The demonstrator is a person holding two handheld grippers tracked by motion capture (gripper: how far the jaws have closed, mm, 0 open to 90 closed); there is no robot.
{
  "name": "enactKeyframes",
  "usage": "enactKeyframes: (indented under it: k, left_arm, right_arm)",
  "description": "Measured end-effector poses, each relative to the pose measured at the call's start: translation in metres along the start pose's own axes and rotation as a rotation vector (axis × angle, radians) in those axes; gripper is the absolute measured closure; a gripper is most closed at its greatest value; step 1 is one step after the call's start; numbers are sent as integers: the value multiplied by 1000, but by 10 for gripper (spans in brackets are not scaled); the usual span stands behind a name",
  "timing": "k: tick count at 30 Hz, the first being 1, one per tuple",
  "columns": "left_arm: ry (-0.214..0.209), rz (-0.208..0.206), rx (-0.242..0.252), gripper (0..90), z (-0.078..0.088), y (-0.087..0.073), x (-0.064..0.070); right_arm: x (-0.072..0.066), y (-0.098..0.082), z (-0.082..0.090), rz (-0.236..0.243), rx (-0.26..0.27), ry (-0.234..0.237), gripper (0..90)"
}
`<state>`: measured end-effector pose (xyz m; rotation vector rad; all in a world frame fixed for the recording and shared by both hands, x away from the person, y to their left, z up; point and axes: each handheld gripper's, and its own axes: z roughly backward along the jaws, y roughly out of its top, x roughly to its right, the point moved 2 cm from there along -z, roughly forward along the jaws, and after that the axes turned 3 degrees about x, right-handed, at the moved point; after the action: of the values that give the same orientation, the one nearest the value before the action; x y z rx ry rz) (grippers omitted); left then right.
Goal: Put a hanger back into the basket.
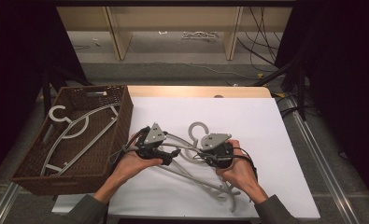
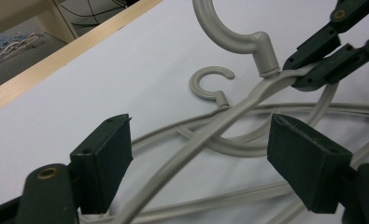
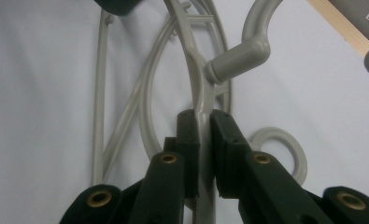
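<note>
hangers (image 2: 210,135): grey plastic, smooth, matt | basket (image 1: 121,116): dark brown woven wicker, rough | table sheet (image 1: 247,116): white, paper-like, matt, smooth | table edge (image 1: 196,91): pale wood, satin | gripper jaws: black plastic, matt, brass-looking rivets | gripper top plates (image 1: 154,134): grey, matt

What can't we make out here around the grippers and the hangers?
- High view: the right gripper jaws, hidden under its grey plate and the hand.
- Left gripper view: the lifted hanger arm's lower end, cut off by the bottom edge.
- High view: how many hangers the basket holds; they overlap.
</note>
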<state>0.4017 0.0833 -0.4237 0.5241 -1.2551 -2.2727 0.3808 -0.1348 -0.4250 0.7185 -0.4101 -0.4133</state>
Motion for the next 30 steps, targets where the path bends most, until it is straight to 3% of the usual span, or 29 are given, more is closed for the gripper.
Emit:
enactKeyframes:
  k: [5,10,12,13,18,21,23,29,30]
  left_arm:
    - [-59,-50,-70,267,-13,4,1]
    - [-98,-91,-104,317,-23,9,3]
    - [-115,-125,-129,389,-25,10,2]
    - [-130,-114,-126,381,-27,10,2]
    - [-178,-160,-166,494,-37,8,6]
    - [-212,-203,-200,629,-37,10,5]
    - [-225,-248,-205,660,-35,11,8]
    - [-235,-278,-209,756,-27,13,15]
    - [-242,-312,-226,773,-25,15,16]
  right_arm:
    - [-1,1,1,8,-1,2,826]
    - [-3,4,2,41,-2,5,826]
    - [-4,4,2,44,-1,6,826]
    - [-4,4,2,50,-5,6,826]
    - [-5,5,1,57,-3,9,825]
    - [-6,5,0,68,-5,14,825]
    - [-6,5,0,73,-3,18,824]
    - [-2,6,2,71,15,3,754]
    - [-1,6,3,67,14,7,736]
